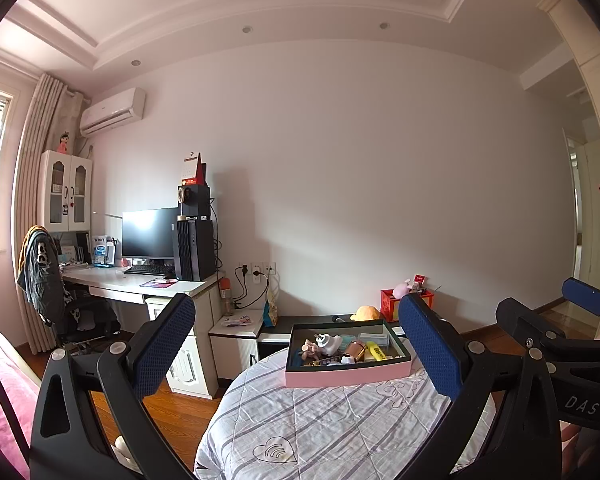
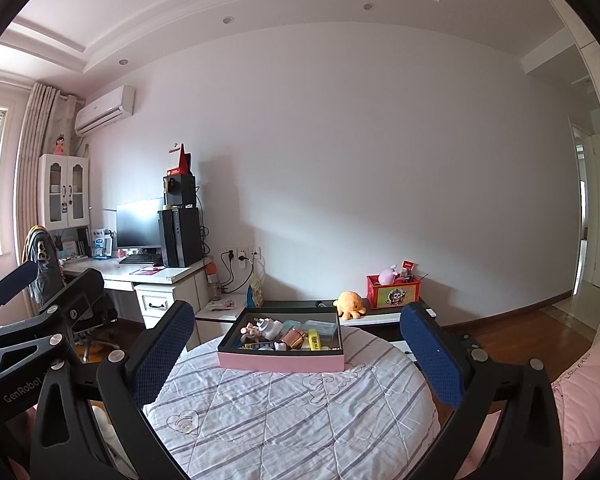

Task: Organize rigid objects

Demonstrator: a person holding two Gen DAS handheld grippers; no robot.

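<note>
Both tools are hovering above the near part of the bed, neither one touching anything; the left hand-held gripper is standing with its blue pads wide apart and nothing between them, and the right hand-held gripper is spread just as wide and equally unloaded; the pink box is sitting at the far edge of the quilt, toward the wall, well apart from both; inside it a jumble is lying packed together: a white bottle, a copper-coloured piece, a yellow highlighter, a clear lidded case and a small pinkish figure; these are looking light and stiff, so I am judging that a firm pinch will not crush them, though the smooth plastic and the metallic piece are likely slippery; taking each across its narrow middle seems safest; the box itself is resting on soft bedding, so pressing down may tip it, and its thin walls are offering the only hold
</note>
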